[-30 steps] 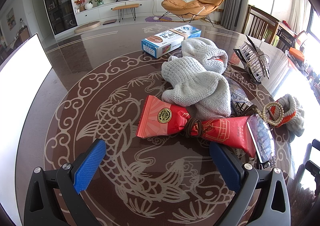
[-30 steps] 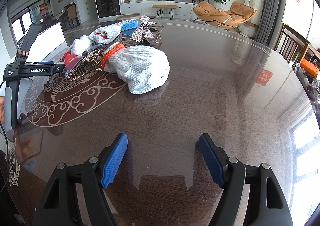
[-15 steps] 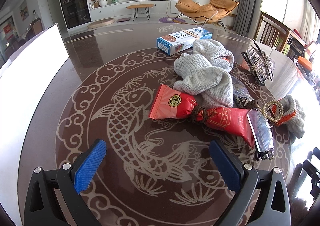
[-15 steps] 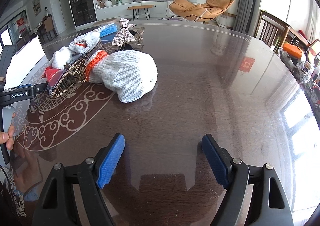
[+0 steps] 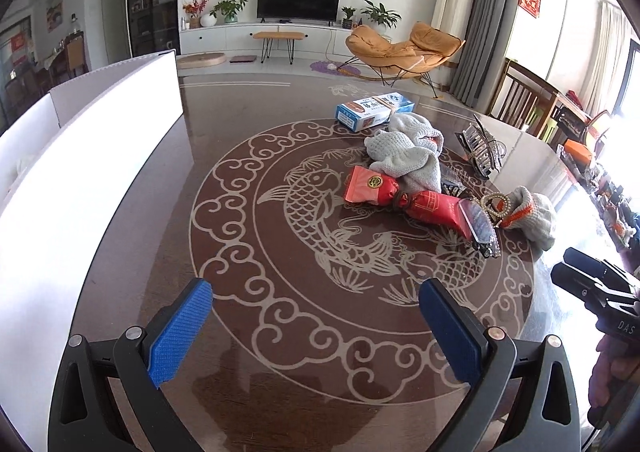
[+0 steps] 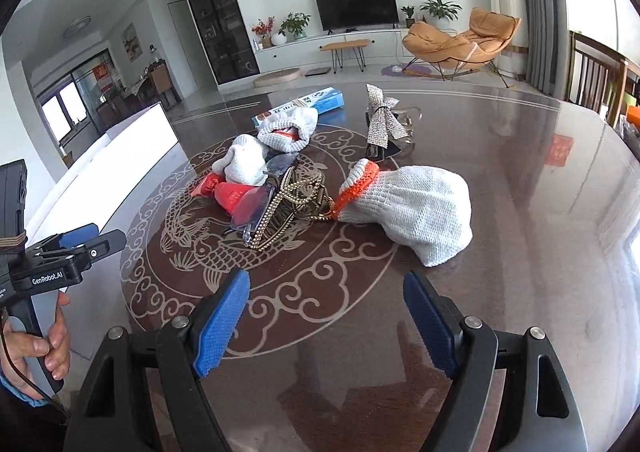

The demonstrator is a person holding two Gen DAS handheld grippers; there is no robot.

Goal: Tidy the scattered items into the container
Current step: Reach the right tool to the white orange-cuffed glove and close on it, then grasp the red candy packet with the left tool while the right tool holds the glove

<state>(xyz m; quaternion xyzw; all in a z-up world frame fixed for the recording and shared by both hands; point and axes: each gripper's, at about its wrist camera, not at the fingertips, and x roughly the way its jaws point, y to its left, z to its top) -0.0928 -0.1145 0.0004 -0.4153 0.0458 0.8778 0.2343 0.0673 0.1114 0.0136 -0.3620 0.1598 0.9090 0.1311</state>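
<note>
so nothing's picked up yet, both grippers are hanging over the table [image 5: 132, 236] short of the pile. i'd say the step in hand is picking a first item and going in for it. the glove [image 6: 416, 208] with the orange cuff lies apart on the right of the heap, nearest the right gripper [image 6: 326, 316], so that looks like the easy first grab: come down over the fat middle of the knit, squeeze a good bunch of it, lift straight up so the gold clip [image 6: 292, 208] touching its cuff doesn't get dragged along. the glasses [image 6: 256, 204] and the clip are tangled together, i'd leave those for later.

the box [image 5: 92, 172], the white one, sits at the left edge of the table, well apart from the pile, so every item needs a carry across.

right gripper: jaws have just been opening, now spread wide, nothing between them, touching nothing. left gripper [image 5: 316, 328]: also wide apart and empty, with the red packet [image 5: 400, 200] further out ahead of it.
</note>
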